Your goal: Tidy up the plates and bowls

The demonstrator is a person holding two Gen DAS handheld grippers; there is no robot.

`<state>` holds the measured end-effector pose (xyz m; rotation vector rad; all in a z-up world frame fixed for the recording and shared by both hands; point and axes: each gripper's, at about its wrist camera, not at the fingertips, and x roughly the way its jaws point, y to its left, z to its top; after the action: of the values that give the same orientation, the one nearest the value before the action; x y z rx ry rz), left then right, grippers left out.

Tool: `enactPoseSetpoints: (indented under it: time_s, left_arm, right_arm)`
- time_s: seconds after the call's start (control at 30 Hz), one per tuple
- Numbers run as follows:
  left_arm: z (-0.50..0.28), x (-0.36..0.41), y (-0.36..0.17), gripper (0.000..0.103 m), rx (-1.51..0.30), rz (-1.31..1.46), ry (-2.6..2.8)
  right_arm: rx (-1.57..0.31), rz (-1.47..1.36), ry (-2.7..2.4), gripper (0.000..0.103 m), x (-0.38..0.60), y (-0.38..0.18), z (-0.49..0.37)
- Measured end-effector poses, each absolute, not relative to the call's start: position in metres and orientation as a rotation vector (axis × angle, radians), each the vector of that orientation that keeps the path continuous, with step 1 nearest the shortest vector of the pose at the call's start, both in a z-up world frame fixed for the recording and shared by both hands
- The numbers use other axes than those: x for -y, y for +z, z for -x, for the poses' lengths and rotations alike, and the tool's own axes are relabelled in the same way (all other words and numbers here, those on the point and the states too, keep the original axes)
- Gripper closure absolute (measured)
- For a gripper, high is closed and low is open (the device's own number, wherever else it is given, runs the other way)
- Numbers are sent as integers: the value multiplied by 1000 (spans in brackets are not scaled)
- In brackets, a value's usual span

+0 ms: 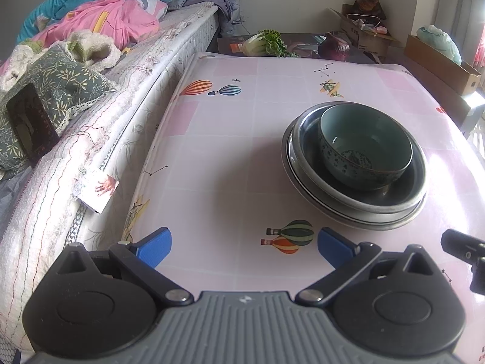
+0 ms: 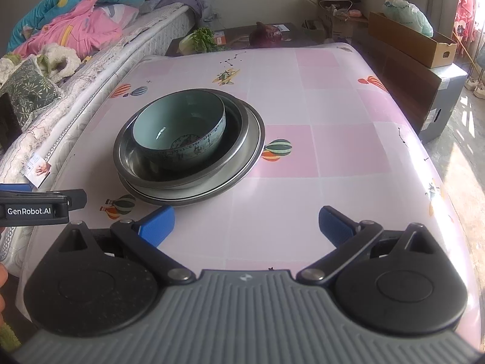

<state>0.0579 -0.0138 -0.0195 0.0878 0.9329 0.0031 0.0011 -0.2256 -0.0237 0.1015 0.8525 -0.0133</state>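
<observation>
The left gripper [image 1: 244, 244] hovered over the pink tablecloth [image 1: 212, 157] at the bottom of the left wrist view, its blue fingers [image 1: 156, 245] wide apart w/ nothing between them. The right gripper [image 2: 246, 226] was the same in the right wrist view: tongs spread, empty, low in the frame above the cloth.

The teal ceramic bowl [image 1: 365, 148] sat inside a steel basin [image 1: 360, 182], and the basin rested on a flat steel plate [image 1: 357, 218], all one stack on the table. In the left view the stack was at center right, near the right blue finger but not touching it. In the right view the bowl [image 2: 182, 130], basin [image 2: 182, 176] and plate [image 2: 206, 195] stood at center left, just beyond the left finger tip.

Part of the left gripper [image 2: 39, 204] showed at the left edge of the right view. A bed w/ pink and blue bedding [image 1: 100, 15] filled the upper left; a purple cabbage [image 1: 335, 48] and leafy greens [image 1: 266, 42] lay past the far table edge.
</observation>
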Motion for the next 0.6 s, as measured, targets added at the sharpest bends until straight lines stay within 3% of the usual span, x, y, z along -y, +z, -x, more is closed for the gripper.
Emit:
enactPoseSetpoints:
  time_s: [0.6]
  left_arm:
    - [-59, 13, -21, 0, -929, -94, 10]
  right_arm:
    - [-852, -68, -21, 1, 221, -23, -1]
